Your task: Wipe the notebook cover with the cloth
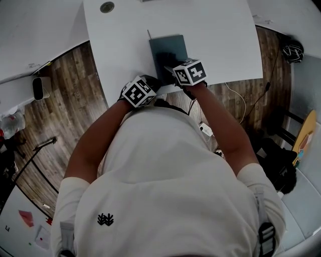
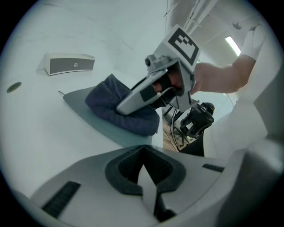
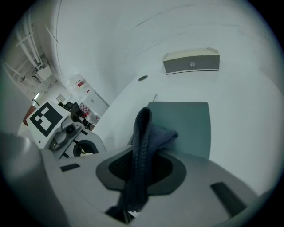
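At the left, the left claw (image 2: pixel 146 177) hovers over the near edge of the white table (image 1: pixel 210 30), just beside the notebook's near left corner. Its jaws are pressed together with nothing between them. Beyond the table edge on that side is a wooden floor (image 1: pixel 65 100).

Moving right, the teal notebook (image 3: pixel 186 122) lies flat and closed on the table near its front edge, its long side running away from the person. Bunched on the near end of its cover is the dark blue cloth (image 3: pixel 144 133), touching the cover. The far half of the cover is bare.

Further right, the right claw (image 3: pixel 137 164) comes in low over the notebook's near end. Its jaws are clamped on the cloth: a fold stands up between them, and the rest spills forward onto the cover. From the left gripper view, the tip of this claw is buried in the bunched cloth, pressing it against the notebook.

At the far side of the table, well apart from the notebook, a small grey-fronted box (image 3: pixel 191 63) stands on the surface. A round cable hole (image 1: pixel 107 7) sits in the tabletop to its left.
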The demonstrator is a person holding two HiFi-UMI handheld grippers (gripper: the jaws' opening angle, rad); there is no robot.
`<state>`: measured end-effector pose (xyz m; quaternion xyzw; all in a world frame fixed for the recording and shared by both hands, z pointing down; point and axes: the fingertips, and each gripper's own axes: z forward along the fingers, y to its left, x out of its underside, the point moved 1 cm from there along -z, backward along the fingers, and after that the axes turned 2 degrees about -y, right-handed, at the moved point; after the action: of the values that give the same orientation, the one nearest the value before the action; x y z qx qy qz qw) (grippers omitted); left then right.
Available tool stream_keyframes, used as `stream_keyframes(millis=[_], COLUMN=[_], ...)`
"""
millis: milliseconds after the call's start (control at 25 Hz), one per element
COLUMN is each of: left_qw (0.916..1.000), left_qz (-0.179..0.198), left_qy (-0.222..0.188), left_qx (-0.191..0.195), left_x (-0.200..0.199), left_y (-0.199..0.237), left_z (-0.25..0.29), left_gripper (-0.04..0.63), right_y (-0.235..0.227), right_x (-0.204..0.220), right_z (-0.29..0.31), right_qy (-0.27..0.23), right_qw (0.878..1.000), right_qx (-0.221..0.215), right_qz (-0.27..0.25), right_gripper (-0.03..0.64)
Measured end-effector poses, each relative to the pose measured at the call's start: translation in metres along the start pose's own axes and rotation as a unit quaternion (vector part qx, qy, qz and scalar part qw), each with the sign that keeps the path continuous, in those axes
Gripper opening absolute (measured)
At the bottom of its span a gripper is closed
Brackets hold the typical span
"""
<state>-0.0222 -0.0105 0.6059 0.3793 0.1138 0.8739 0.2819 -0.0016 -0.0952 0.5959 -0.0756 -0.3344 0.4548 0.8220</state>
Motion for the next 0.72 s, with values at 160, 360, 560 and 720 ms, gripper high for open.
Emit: stream_keyframes(millis=[160, 360, 560, 720], left_qw=[1.0000, 1.0000, 1.0000, 1.0000], left_qz=[-0.001, -0.001, -0.002, -0.002], left_qy=[0.000, 0.000, 0.000, 0.000], left_qx=[0.000, 0.001, 0.001, 0.000], left_x=[-0.001, 0.001, 0.002, 0.001], left_y=[0.002, 0.002, 0.002, 0.001], left_z=[-0.001, -0.002, -0.001, -0.002], left_gripper=[0.005, 0.005, 0.005, 0.005], right_y=[-0.025, -0.056, -0.082, -0.090], right_x=[0.002, 0.010, 0.013, 0.014], right_z=[-0.013, -0.033, -0.047, -0.053], right_qy=[-0.004, -0.006, -0.006, -0.003], right_qw=[1.000, 0.998, 0.997, 0.996], right_qx=[0.017, 0.046, 0.065, 0.074], right_qz=[0.016, 0.039, 0.051, 0.053], right_gripper=[0.064, 0.063, 0.063, 0.063])
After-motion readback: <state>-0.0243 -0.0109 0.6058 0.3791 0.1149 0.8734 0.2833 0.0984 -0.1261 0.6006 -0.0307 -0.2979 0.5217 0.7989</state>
